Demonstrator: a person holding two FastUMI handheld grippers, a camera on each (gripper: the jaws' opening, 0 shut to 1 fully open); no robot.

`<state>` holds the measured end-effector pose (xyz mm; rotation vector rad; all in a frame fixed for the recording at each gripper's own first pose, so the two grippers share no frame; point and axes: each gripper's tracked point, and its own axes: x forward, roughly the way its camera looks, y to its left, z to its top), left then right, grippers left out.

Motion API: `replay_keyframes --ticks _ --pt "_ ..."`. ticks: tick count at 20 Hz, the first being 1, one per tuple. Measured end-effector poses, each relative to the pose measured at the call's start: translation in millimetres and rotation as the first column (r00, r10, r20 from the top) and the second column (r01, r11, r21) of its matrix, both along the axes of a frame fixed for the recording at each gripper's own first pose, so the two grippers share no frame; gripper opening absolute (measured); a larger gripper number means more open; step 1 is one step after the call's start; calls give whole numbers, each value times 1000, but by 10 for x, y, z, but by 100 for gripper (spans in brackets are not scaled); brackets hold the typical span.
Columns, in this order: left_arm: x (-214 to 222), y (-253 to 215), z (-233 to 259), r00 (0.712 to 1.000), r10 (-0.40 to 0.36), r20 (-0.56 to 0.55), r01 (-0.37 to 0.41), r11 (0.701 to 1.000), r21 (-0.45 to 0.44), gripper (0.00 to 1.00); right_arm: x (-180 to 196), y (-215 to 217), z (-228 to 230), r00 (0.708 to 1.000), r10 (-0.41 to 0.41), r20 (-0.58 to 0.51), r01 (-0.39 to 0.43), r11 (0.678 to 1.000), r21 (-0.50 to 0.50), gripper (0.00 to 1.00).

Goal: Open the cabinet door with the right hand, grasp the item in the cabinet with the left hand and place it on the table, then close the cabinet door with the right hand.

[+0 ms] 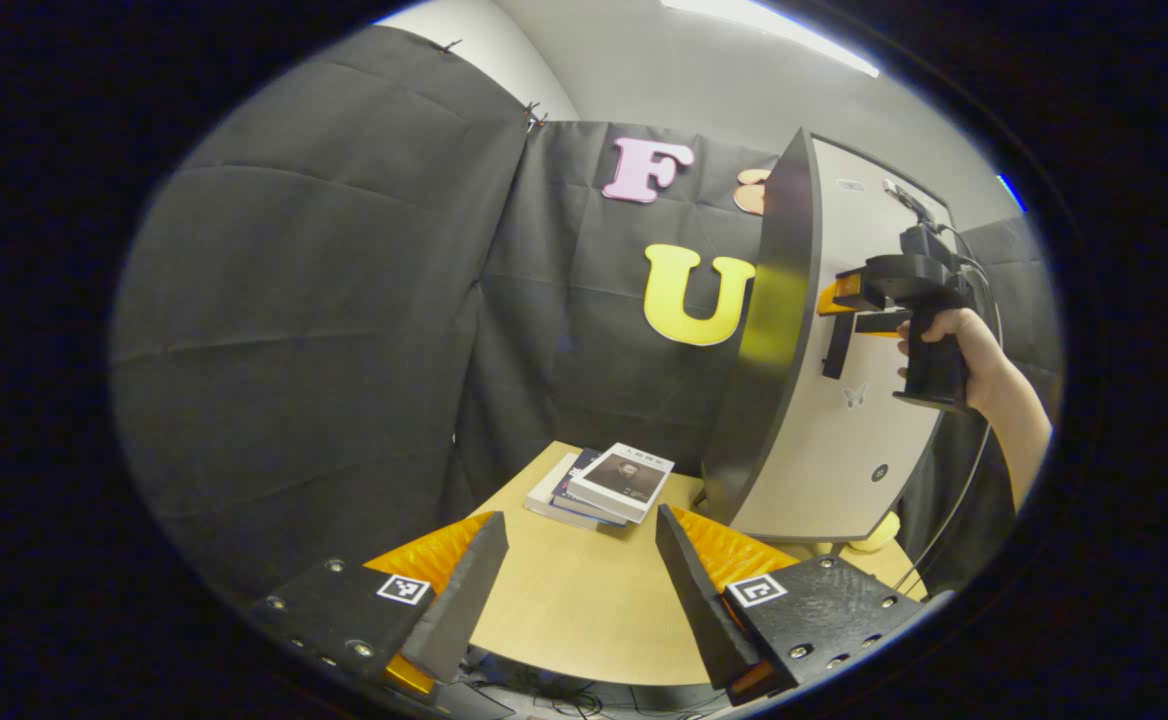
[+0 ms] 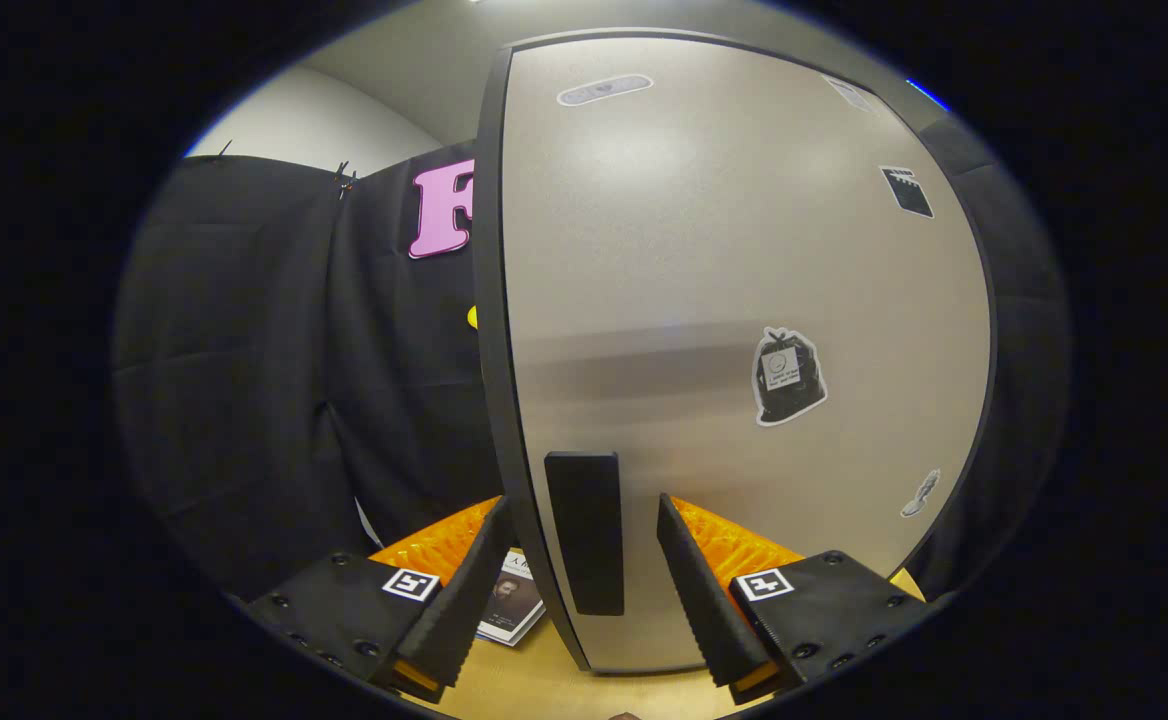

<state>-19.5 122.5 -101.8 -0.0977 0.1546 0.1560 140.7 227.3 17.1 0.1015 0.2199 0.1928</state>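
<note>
A beige cabinet door [image 2: 744, 250] with a dark edge stands upright on the wooden table [image 1: 584, 610]. Its black vertical handle [image 2: 584, 530] lies between the fingers of my right gripper [image 2: 582, 515], which is open and straddles the handle and the door's left edge without pressing. In the left gripper view, a hand holds that right gripper [image 1: 849, 310] against the cabinet door [image 1: 844, 430], beside the handle [image 1: 837, 345]. My left gripper [image 1: 579, 540] is open and holds nothing, low over the table's near edge. The cabinet's inside is hidden.
A small stack of books [image 1: 609, 485] lies on the table left of the cabinet's dark side panel [image 1: 769, 330]. A yellow object [image 1: 874, 535] peeks out at the cabinet's foot. Black cloth walls close in behind and to the left.
</note>
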Motion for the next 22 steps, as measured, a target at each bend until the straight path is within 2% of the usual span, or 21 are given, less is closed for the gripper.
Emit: replay_keyframes --ticks 1,3,5,7,9,11,14,16,19,21,22 --pt "1 28 -10 1000 6 0 -6 1000 -3 95 28 -5 -37 1000 -5 -6 5 1000 0 78" --pt "-2 60 3 1000 11 -5 -11 1000 0 95 35 28 -82 999 4 -31 -4 1000 16 64" --pt "-17 36 11 1000 3 -9 -3 1000 10 92 33 -27 -89 999 -16 -48 17 999 38 41" --pt "-40 -8 31 1000 -7 -7 7 1000 24 95 49 -23 -94 1000 -10 -28 11 1000 15 37" --pt "-23 -51 13 1000 -13 -10 14 999 33 95 46 -22 -87 1000 -8 22 8 999 -33 24" --pt "-37 -127 -16 999 -26 -19 27 999 36 89 28 -10 -104 999 20 37 -18 999 -45 19" --pt "-70 -288 -46 998 -57 -28 58 998 39 92 -11 3 -102 998 63 28 -62 997 -35 7" --pt "-76 -385 -58 997 -75 -36 77 996 47 89 -47 -31 -76 996 74 40 -72 996 -45 7" --pt "-103 -479 -43 995 -89 -34 91 994 55 92 -160 -15 -57 994 105 42 -105 994 -16 7" --pt "-157 -530 -34 995 -97 -34 98 994 48 89 -240 -45 -35 991 130 43 -130 991 -9 8" --pt "-171 -551 -43 994 -99 -39 101 994 45 92 -278 -55 -19 989 142 45 -142 990 -5 8"
